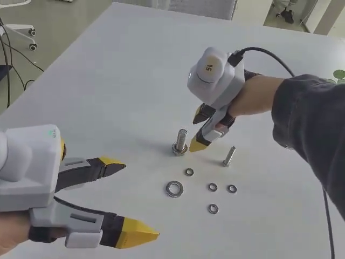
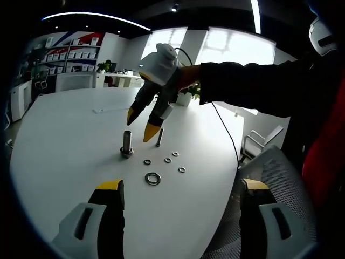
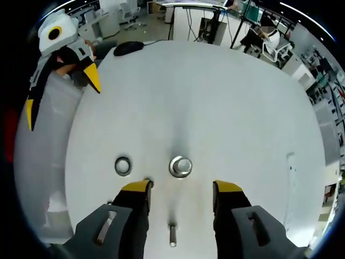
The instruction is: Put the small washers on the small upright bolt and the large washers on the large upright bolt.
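Two bolts are counted on the smooth white table (image 1: 108, 81): a large upright bolt (image 1: 180, 139) at the centre of the head view, and a small upright bolt (image 1: 229, 156) just to the right of it. Both are of shiny grey metal with threaded shafts. A wider metal collar (image 1: 179, 149) is seen at the foot of the large one; whether it is a washer or the bolt's own head cannot be told.

Five loose rings lie flat below the bolts, all apart from one another: one large washer (image 1: 174, 189) and four small washers (image 1: 213, 187) scattered to its right.

The right tongs (image 1: 197, 131), black with pointed yellow tips under a white housing, are parted moderately and nothing is held. The lower tip is just beside the large bolt's foot; contact cannot be told.

The left tongs (image 1: 137, 199), at the lower left of the head view, are spread wide and carry nothing.
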